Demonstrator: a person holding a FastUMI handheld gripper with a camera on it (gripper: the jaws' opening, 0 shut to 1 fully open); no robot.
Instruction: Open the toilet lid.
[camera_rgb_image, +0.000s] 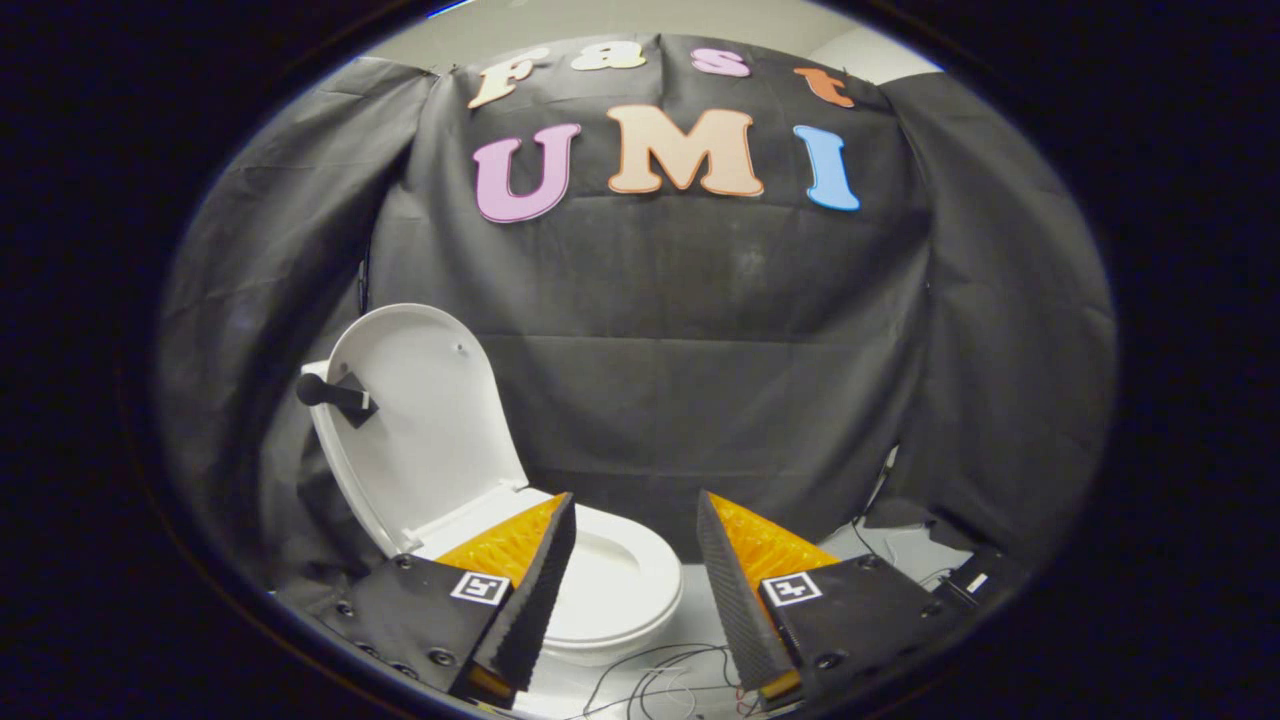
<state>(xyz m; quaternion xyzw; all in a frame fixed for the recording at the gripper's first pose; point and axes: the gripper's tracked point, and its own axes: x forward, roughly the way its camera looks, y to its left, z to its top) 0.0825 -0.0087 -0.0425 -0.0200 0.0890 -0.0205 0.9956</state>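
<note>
A small white toilet stands on the floor ahead of my left finger (545, 560). Its lid (420, 420) stands upright, raised off the seat (615, 585), with its inner face turned toward me. A dark handle (335, 397) sticks out from the lid's left edge. The seat ring and bowl opening lie just beyond and partly behind my left finger. My gripper (635, 520) is open with a wide gap between its fingers, holding nothing. It sits back from the toilet and a little to its right.
Black cloth walls close in behind and on both sides of the toilet. Thin cables (660, 675) lie on the pale floor between my fingers. More cables and a small dark box (965, 580) sit at the right by the cloth's foot.
</note>
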